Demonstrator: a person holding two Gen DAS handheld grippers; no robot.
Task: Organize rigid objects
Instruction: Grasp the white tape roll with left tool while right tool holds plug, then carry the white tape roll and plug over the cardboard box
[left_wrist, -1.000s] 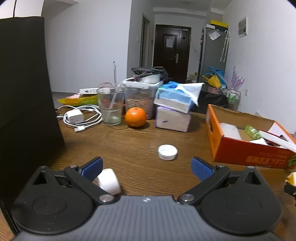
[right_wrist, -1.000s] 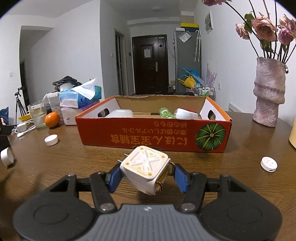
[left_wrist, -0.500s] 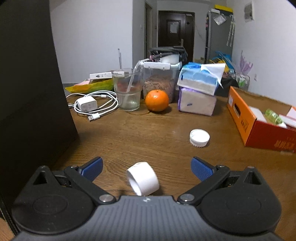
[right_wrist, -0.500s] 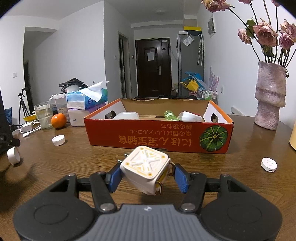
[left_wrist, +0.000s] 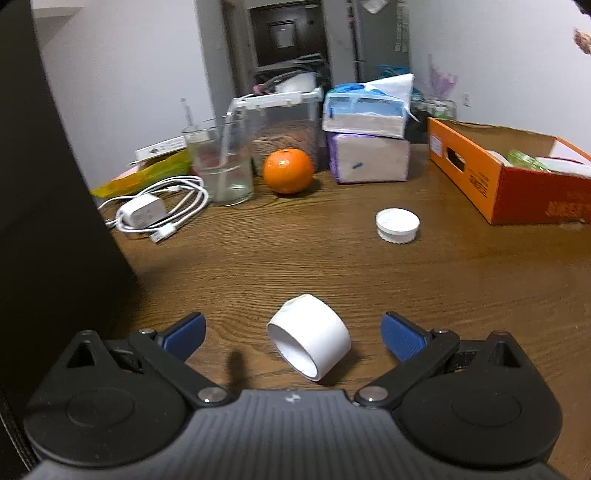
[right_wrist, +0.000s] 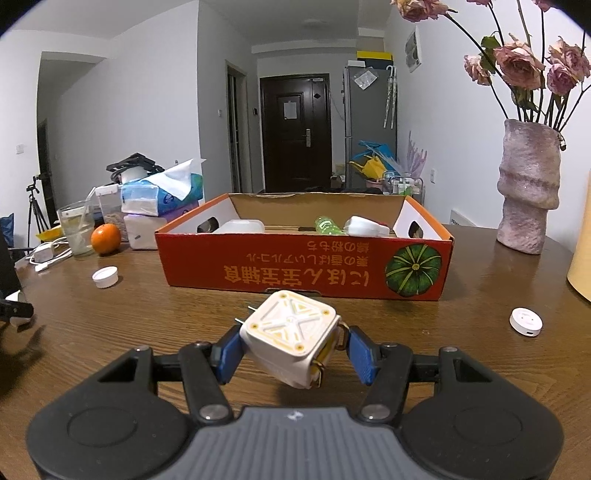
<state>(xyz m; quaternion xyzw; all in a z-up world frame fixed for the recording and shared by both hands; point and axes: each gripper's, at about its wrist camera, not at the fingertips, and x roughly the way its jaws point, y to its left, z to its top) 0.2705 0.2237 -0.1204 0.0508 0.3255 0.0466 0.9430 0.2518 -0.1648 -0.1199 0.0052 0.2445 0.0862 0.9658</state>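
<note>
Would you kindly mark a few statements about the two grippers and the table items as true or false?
1. The right gripper is shut on the white cube adapter. True.
2. The left gripper grips the white ring. False: it is open, and the ring lies on the table between its fingers.
3. The orange lies inside the cardboard box. False: it sits on the table beside the glass.
4. A white cap lies on the table outside the box. True.

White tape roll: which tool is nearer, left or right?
Left. The left tool is open around the white tape roll; the right tool, holding the white cube adapter, is far off.
</note>
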